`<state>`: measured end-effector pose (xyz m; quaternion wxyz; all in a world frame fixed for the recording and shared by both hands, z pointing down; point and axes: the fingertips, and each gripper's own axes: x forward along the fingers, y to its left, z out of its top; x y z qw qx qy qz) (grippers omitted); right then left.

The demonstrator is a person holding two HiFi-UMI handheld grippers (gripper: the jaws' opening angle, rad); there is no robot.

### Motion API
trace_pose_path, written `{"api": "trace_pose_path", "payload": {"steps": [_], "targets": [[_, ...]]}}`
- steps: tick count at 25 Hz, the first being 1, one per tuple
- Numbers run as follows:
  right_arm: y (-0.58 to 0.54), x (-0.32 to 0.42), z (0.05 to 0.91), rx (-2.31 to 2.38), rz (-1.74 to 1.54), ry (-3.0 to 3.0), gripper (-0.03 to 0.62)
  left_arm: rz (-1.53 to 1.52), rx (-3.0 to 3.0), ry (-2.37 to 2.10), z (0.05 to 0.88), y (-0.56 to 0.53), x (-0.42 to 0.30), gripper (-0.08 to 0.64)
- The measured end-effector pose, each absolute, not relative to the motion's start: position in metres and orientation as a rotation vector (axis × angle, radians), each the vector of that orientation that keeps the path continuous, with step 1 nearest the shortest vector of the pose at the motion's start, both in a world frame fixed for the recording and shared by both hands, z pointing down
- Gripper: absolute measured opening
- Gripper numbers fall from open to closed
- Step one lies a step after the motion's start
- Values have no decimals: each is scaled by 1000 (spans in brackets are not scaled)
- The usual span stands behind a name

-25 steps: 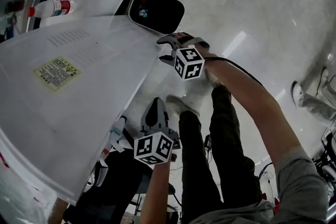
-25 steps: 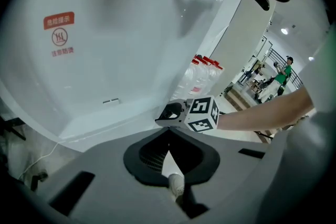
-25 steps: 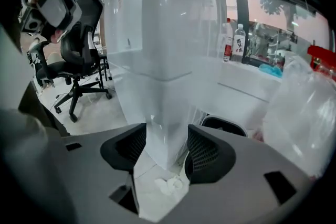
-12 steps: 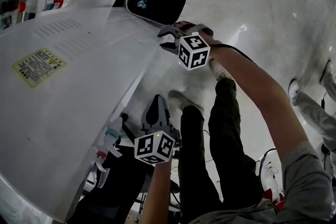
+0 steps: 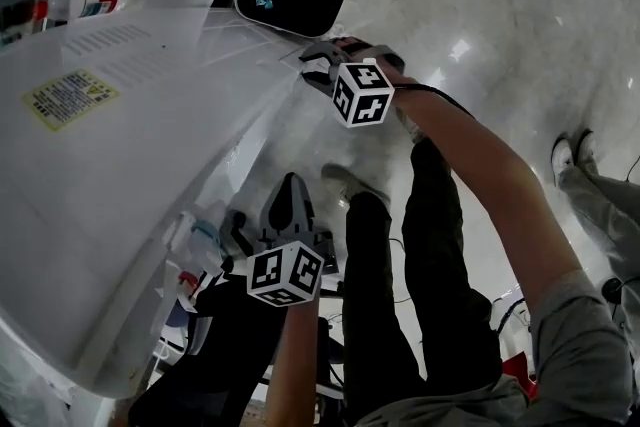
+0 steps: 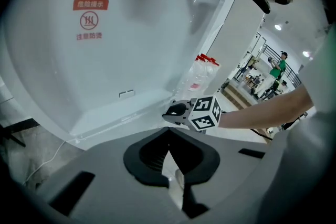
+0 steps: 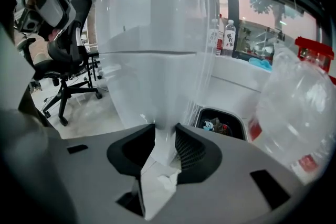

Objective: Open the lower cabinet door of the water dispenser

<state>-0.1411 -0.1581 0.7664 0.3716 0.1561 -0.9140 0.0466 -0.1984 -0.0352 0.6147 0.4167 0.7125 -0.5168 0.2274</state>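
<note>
Yellow label (image 5: 70,97) on water dispenser (image 5: 130,215) too small to read; bottle (image 7: 299,113) cut off by right edge

Head view looked steeply down on the water dispenser (image 5: 130,185). Left gripper view faced its front; right gripper view sat close at its edge. First two shared the right hand-held gripper (image 5: 318,65).

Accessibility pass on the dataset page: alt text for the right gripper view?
Right claw has just been closing its jaws and now pinches the dispenser edge between them. Behind: a black bin right of the dispenser, a big clear bottle at far right, an office chair at left.
</note>
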Motion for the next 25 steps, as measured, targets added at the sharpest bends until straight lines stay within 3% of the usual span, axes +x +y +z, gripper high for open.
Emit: {"api": "trace_pose_path", "payload": {"steps": [25], "targets": [[-20, -100, 765, 1015, 403, -2165, 123, 531, 1902, -1151, 595, 37, -208, 5]]}}
